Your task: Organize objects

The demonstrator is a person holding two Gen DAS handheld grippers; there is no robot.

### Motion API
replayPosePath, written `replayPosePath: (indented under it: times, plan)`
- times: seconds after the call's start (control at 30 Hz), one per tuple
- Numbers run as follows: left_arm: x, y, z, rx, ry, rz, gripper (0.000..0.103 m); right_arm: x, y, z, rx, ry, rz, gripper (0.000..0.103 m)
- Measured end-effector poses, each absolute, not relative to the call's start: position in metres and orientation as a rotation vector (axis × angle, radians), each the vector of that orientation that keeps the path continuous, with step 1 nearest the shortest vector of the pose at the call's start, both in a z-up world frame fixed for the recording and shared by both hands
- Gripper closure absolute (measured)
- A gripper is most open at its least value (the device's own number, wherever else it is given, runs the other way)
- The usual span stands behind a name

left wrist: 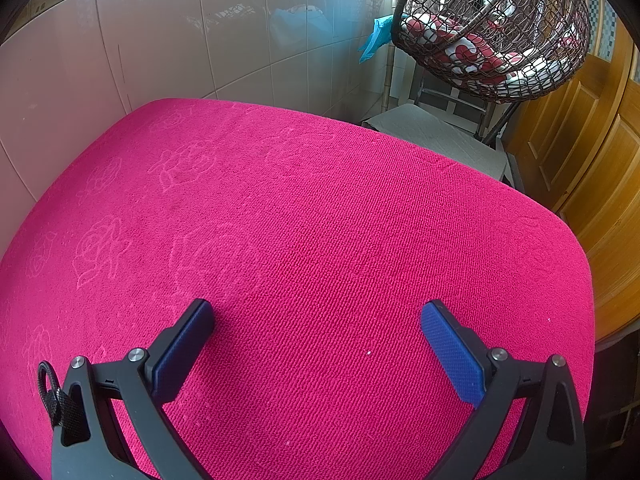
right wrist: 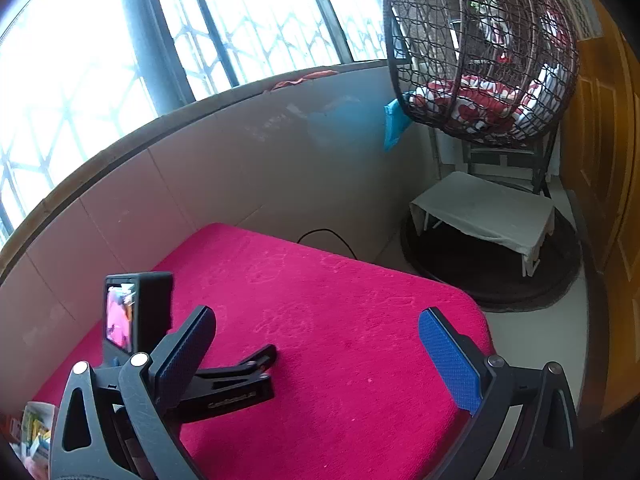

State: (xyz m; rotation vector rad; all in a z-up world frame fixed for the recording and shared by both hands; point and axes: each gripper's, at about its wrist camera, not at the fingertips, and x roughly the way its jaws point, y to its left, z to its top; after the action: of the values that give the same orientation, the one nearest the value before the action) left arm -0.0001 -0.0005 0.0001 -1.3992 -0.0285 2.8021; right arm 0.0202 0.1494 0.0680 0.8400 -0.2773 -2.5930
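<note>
Pink cloth with a faint rose pattern covers the table (left wrist: 320, 220) under both of your tools, and a tiled wall (left wrist: 160, 40) runs along its far edge. Your left tool (left wrist: 316, 320) tilts steeply down at the cloth with its two blue-padded fingers spread wide apart and nothing between them; only bare cloth lies ahead of it. Your right tool (right wrist: 316, 324) points less steeply, its fingers also spread wide with nothing gripped.

From the right wrist view, your left tool shows again (right wrist: 240, 376) just ahead and to the left of the right tool's left finger (right wrist: 184, 356), hanging low over the table with its small camera (right wrist: 136, 316) standing up, screen lit. At the lower left edge, behind the right tool's frame, a colourful printed packet (right wrist: 36, 428) peeks in; you cannot tell what it is, nor whether it rests on the table.

Beyond the table's far right corner, well apart from both tools, hangs a wicker egg chair (right wrist: 480, 48) with red-and-white cushions (right wrist: 480, 100), and a small low stool draped in grey cloth (right wrist: 484, 208) stands below it. Barred windows (right wrist: 120, 40) rise above the wall.
</note>
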Motion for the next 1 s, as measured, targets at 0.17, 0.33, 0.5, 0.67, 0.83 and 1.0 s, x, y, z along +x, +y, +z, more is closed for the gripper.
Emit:
replayPosePath:
  times: [0.17, 0.33, 0.5, 0.67, 0.83, 1.0]
  plan:
    - [0.0, 0.0, 0.0, -1.4, -0.027, 2.802, 0.0, 0.024, 0.145, 0.072, 0.839, -0.271, -2.579, 0.0]
    - [0.0, 0.0, 0.0, -1.399, -0.026, 2.802, 0.0, 0.026, 0.148, 0.075, 0.83, -0.271, -2.579, 0.0]
    - [0.0, 0.0, 0.0, -1.4, -0.026, 2.802, 0.0, 0.029, 0.149, 0.077, 0.835, -0.269, -2.571, 0.0]
    - [0.0, -0.001, 0.0, -1.4, -0.026, 2.802, 0.0, 0.033, 0.15, 0.082, 0.816, -0.262, -2.581, 0.0]
    - [0.0, 0.0, 0.0, -1.4, -0.026, 2.802, 0.0, 0.036, 0.15, 0.082, 0.814, -0.262, -2.577, 0.0]
    - [0.0, 0.0, 0.0, -1.399, -0.026, 2.802, 0.0, 0.036, 0.146, 0.083, 0.819, -0.242, -2.566, 0.0]
